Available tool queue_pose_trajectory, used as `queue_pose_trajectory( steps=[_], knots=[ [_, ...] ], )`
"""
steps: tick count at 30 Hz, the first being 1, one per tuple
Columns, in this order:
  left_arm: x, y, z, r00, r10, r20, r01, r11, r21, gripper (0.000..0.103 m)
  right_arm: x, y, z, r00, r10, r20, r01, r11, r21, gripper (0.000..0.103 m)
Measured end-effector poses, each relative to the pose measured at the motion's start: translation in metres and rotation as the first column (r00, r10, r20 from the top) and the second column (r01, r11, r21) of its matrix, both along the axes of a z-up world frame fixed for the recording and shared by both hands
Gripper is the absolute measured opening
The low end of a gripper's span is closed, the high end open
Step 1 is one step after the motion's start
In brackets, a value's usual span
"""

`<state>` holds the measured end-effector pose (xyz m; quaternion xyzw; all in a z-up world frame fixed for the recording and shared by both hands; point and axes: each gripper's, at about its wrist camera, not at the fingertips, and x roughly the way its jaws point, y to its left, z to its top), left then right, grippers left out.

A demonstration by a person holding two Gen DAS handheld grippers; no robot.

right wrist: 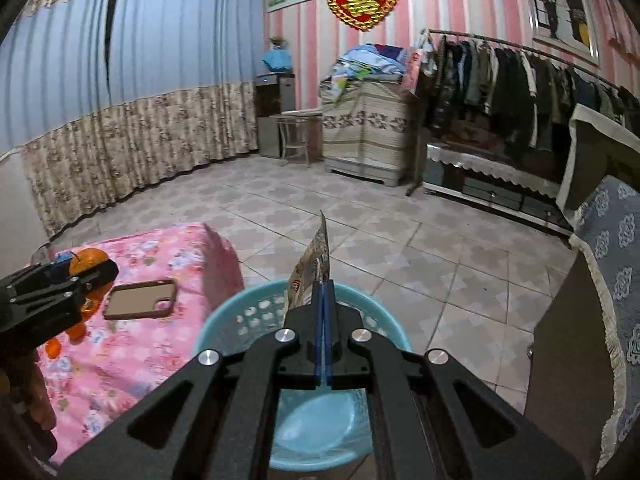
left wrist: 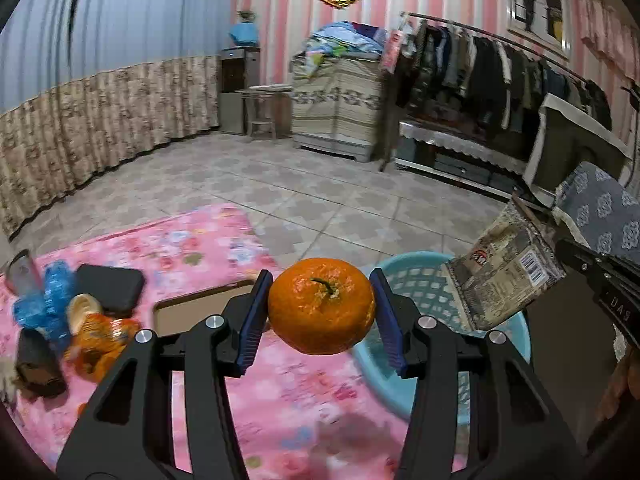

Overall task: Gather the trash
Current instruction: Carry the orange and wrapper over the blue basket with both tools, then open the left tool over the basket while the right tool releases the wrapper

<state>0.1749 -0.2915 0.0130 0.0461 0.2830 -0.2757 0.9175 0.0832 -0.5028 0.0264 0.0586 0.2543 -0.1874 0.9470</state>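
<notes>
Left gripper [left wrist: 320,312]: jaws roughly half open, blue pads clamped on either side of a round orange mandarin with a green stem [left wrist: 322,306], held above the edge of the pink floral cloth [left wrist: 224,240] covering the table. Right gripper [right wrist: 324,312]: jaws closed almost flush, pinching the edge of a flat beige printed snack wrapper with a barcode [left wrist: 506,276], which stands upright over the light blue perforated plastic basket [right wrist: 236,320]. The basket sits just beside the table. On the cloth lie a brown phone case [right wrist: 140,300], a black rectangular case [left wrist: 110,286], a crumpled blue plastic bottle [left wrist: 48,300] and orange wrappers [left wrist: 100,340].
</notes>
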Motion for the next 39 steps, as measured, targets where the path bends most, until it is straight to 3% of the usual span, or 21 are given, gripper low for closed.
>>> queue_pose_trajectory(
  steps=[6, 15, 19, 26, 32, 39],
  knots=[
    [0.010, -0.044, -0.018, 0.998, -0.065, -0.016, 0.065, 0.998, 0.015, 0.049, 0.005, -0.017, -0.018, 0.999, -0.023, -0.023, 0.023, 1.000, 0.017, 0.001],
    [0.016, -0.073, -0.033, 0.995, -0.100, -0.031, 0.101, 0.994, 0.033, 0.050, 0.007, -0.029, -0.032, 0.998, -0.037, -0.044, 0.038, 0.999, 0.027, 0.001],
    [0.012, -0.081, -0.035, 0.995, -0.097, -0.011, 0.098, 0.993, 0.060, 0.068, 0.007, -0.033, -0.033, 0.998, -0.046, -0.047, 0.048, 0.998, 0.036, 0.001],
    [0.013, -0.064, -0.020, 0.999, -0.047, 0.014, 0.046, 0.998, 0.034, 0.087, 0.010, -0.028, -0.033, 0.998, -0.031, -0.056, 0.033, 0.999, 0.034, 0.001],
    [0.010, -0.034, -0.004, 0.998, 0.037, 0.056, -0.040, 0.998, 0.053, 0.095, 0.020, -0.018, -0.040, 0.997, -0.001, -0.078, 0.003, 0.999, 0.035, 0.001],
    [0.009, 0.006, 0.005, 0.991, 0.131, 0.037, -0.132, 0.991, 0.025, 0.097, 0.039, -0.010, -0.055, 0.992, 0.020, -0.123, -0.018, 1.000, 0.017, 0.001]
  ],
)
